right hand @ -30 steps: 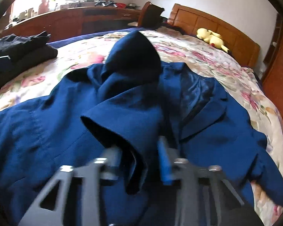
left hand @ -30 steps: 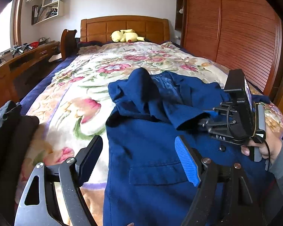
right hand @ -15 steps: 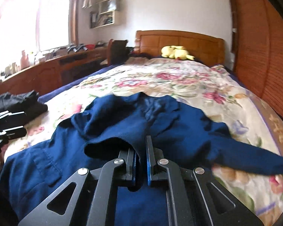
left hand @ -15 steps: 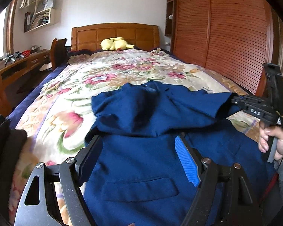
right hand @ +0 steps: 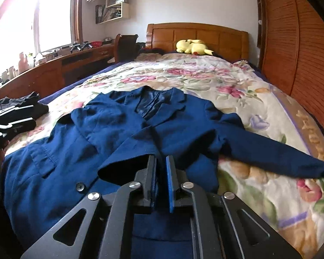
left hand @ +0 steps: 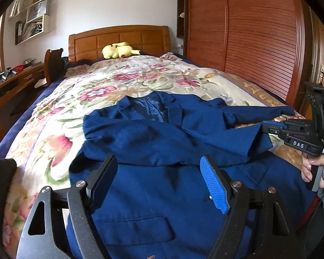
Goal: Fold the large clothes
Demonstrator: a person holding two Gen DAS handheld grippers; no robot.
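Daylight from window (right hand: 54, 15), blown out, glaring; room evenly lit, soft shadows. Strong fisheye bending, dark vignette corners. Mostly sharp.

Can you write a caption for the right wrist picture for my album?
Blue jacket spread on flowery bed, right gripper jaws opening around its sleeve cuff.

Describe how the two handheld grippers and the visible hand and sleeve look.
Left gripper: grey metal linkage arms with silver rivets, one black pad, one ribbed blue pad. Right gripper: black arms, silver rivets, blue-faced pads; its black body is marked "DAS" in white and trails a thin cable. The right hand shows a grey sleeve.
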